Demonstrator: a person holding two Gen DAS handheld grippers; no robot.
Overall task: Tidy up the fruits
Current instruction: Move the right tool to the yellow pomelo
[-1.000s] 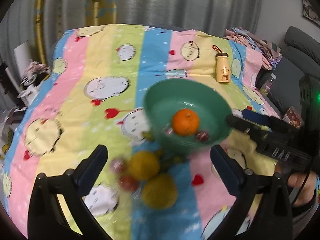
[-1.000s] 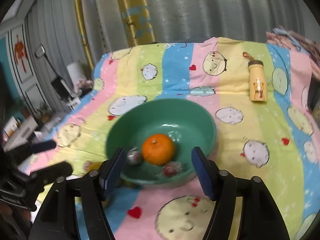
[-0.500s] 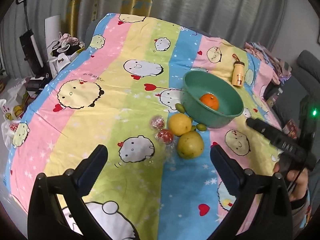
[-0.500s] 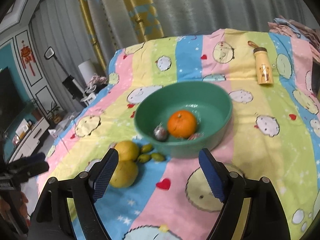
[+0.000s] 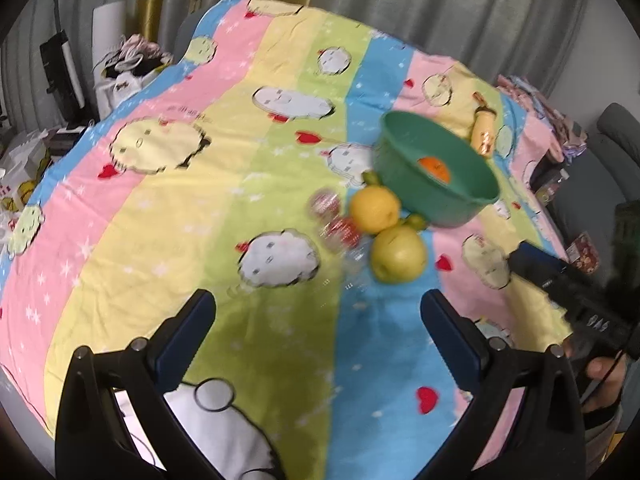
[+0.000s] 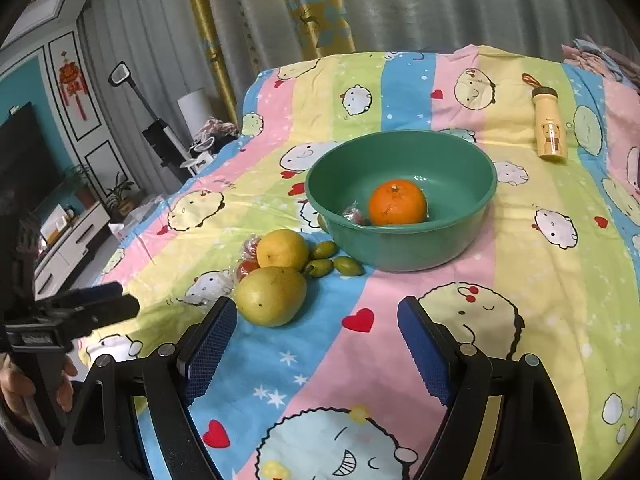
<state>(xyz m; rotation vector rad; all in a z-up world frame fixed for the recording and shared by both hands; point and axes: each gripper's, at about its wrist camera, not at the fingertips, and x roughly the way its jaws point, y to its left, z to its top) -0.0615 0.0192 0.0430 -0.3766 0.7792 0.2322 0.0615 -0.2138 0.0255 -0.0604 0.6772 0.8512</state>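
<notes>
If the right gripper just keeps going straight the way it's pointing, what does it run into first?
Probably the bedsheet first, since the right gripper angles downward with open, empty jaws. Skimming above it, the green bowl lies next in line; the pear sits just left of that path. Depth is uncertain.

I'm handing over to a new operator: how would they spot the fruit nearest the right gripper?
Find the green bowl on the striped cloth. Left of it, outside, lies a fruit cluster. The nearest piece is the yellow-green pear, largest there, touching the rounder yellow citrus behind it.

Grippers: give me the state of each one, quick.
Left gripper: open, holding nothing.
Right gripper: open, jaws have just been opening, nothing between them.
</notes>
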